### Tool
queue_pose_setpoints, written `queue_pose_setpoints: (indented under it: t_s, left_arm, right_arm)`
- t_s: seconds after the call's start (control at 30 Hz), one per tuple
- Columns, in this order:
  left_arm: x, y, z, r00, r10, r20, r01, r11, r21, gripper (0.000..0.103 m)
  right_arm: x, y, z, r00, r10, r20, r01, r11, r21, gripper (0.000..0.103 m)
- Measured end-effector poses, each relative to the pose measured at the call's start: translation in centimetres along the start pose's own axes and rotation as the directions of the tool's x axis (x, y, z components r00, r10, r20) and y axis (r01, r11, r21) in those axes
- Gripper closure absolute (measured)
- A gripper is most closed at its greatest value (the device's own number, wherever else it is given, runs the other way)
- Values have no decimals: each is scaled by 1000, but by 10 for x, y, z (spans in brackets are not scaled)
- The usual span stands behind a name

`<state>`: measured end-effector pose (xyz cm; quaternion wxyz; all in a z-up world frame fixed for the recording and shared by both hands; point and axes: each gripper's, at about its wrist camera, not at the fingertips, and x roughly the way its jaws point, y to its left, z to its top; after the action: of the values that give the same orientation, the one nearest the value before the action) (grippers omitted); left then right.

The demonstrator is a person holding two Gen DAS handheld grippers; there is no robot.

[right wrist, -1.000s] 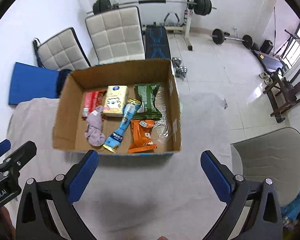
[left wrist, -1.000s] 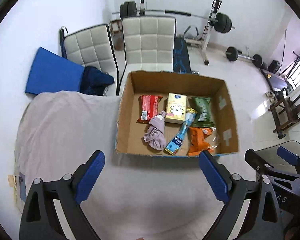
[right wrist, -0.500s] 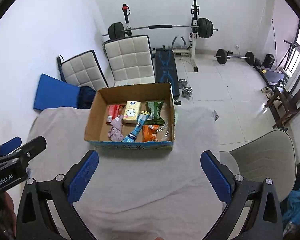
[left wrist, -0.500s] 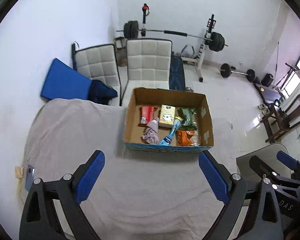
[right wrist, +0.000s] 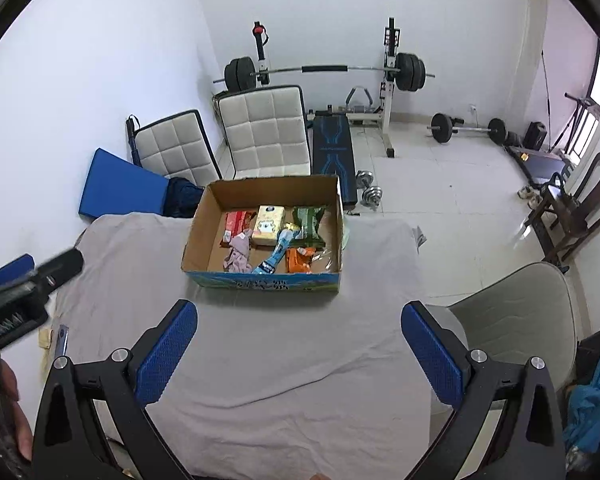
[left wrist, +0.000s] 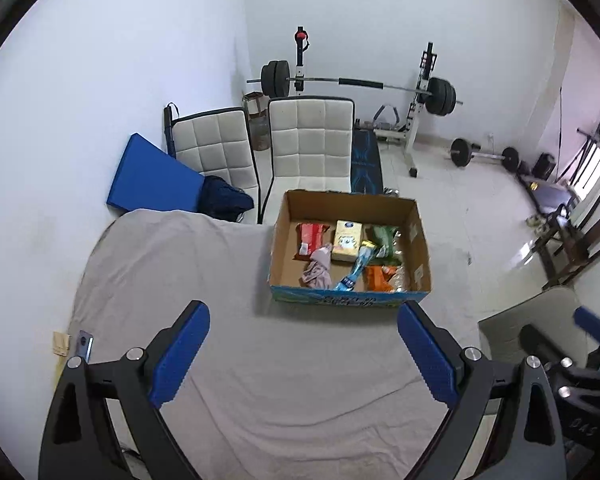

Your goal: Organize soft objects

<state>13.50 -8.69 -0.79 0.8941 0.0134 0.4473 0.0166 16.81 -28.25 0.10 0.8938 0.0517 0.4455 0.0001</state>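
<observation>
From my left wrist camera: left gripper [left wrist: 303, 354] jaws spread wide, nothing between them, held over the grey cloth-covered table [left wrist: 204, 272]. The cardboard box [left wrist: 420, 248] sits ahead, right of centre, near the table's far edge. Inside it: red packet [left wrist: 310, 237], yellow carton [left wrist: 347, 241], green pouch [left wrist: 383, 237], pink cloth [left wrist: 318, 274], blue tube [left wrist: 356, 270], orange packet [left wrist: 376, 279]. The pink cloth lies bunched at the front left, overlapping the red packet's near end.

Only this view catches the right gripper's body at the lower right edge, blurred.

From my right wrist camera: right gripper [right wrist: 299, 354] likewise wide open and empty, above the cloth. Here the box [right wrist: 198, 236] sits left of centre; clear plastic wrap [right wrist: 324, 258] by its right wall shows better. This view alone shows the grey chair [right wrist: 516, 316] just beside the table's right side, dumbbells [right wrist: 368, 188] on the floor, and the left gripper intruding at the left edge.

Behind the table: two white padded chairs [left wrist: 310, 140], blue mat [left wrist: 152, 180], barbell rack [right wrist: 324, 70]. Nothing lies between either gripper and the box.
</observation>
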Motion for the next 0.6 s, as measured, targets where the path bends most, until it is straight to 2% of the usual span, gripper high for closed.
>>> queue_pose_setpoints:
  t_s: [0.1,0.6]
  left_arm:
    - [3,-4,-2,1000,-19,-15,20,1000,12,0]
    - [-5,-4,8,999,-1,47,0,1000,9,0]
  right_arm:
    - [-5,1,3,1000,-11,21,11,1000,-4,0]
    - [8,-4,23,998,-49,51,49,999,1,0]
